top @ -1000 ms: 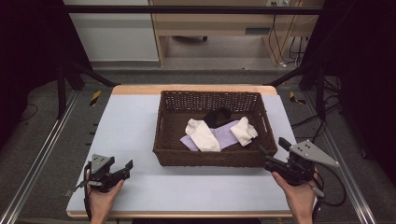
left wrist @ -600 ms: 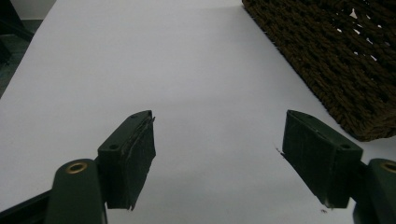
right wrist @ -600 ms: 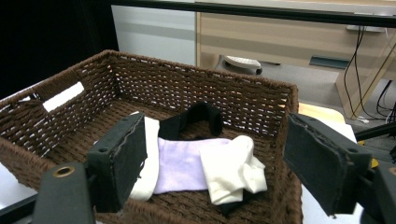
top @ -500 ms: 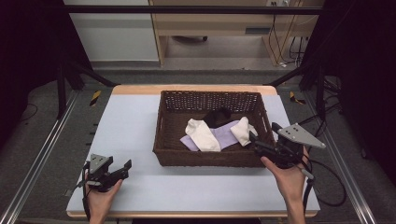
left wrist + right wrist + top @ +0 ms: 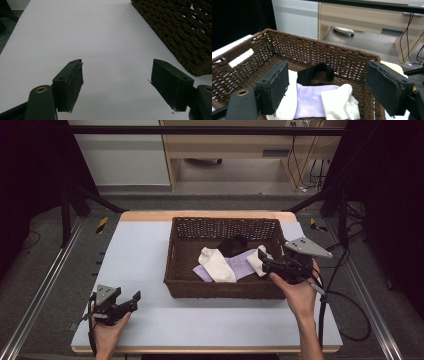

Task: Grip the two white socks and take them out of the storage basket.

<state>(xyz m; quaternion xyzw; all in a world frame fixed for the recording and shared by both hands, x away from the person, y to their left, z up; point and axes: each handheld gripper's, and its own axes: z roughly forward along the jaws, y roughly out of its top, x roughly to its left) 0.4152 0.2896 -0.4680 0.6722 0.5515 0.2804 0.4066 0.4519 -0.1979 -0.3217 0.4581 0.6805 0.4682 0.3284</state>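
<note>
The right gripper [image 5: 270, 261] has swung in from the bench edge and now hangs over the right rim of the wicker basket [image 5: 220, 289], fingers spread wide and holding nothing. Its target looks to be the laundry inside: a white sock [image 5: 338, 105] nearest, a lilac cloth [image 5: 312, 100] beside it, a black piece [image 5: 315, 72] behind. A grab seems imminent. The left gripper [image 5: 125, 303] stays parked low on the bench [image 5: 135, 260], fingers open and empty, well apart from the basket.
</note>
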